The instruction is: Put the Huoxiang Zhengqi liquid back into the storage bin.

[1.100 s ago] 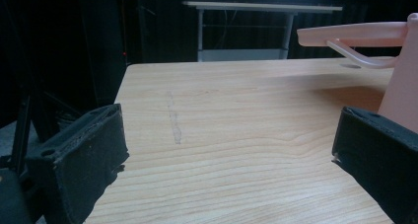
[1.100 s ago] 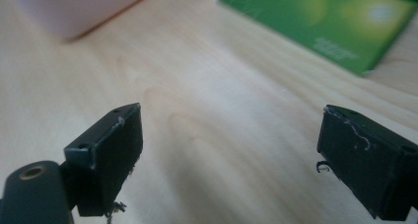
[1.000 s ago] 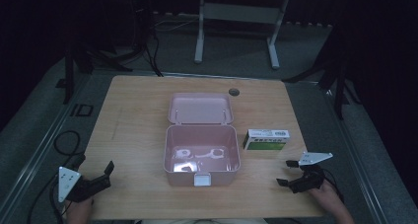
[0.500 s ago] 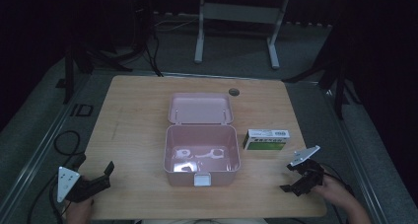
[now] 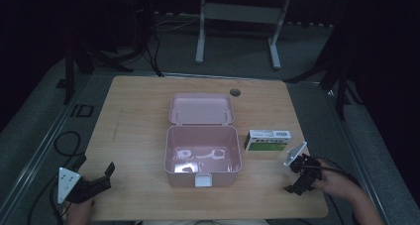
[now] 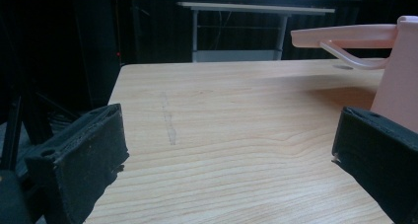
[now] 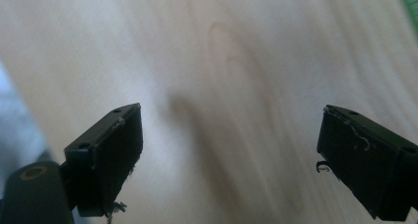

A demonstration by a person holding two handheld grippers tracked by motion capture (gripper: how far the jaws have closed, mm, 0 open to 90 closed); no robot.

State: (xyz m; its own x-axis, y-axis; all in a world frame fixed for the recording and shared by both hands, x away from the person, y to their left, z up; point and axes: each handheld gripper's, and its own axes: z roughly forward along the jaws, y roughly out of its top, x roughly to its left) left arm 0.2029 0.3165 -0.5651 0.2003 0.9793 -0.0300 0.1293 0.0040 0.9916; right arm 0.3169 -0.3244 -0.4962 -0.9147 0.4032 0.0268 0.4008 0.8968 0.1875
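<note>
Left gripper (image 5: 96, 183): jaws spread wide, holding nothing, at the table's (image 5: 138, 116) near left corner.
Pink box (image 5: 202, 153): lid open, mid-table, small pale items inside.
Green-and-white carton (image 5: 268, 140): just right of the box.
Right gripper (image 5: 301, 178): jaws wide apart, empty, tilted down over bare wood near the right edge.

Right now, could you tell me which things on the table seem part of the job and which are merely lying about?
Likely in use:
pink box, lid open
green-and-white carton
left gripper
right gripper

Lying about:
white items inside the box, unclear
table grommet
</note>
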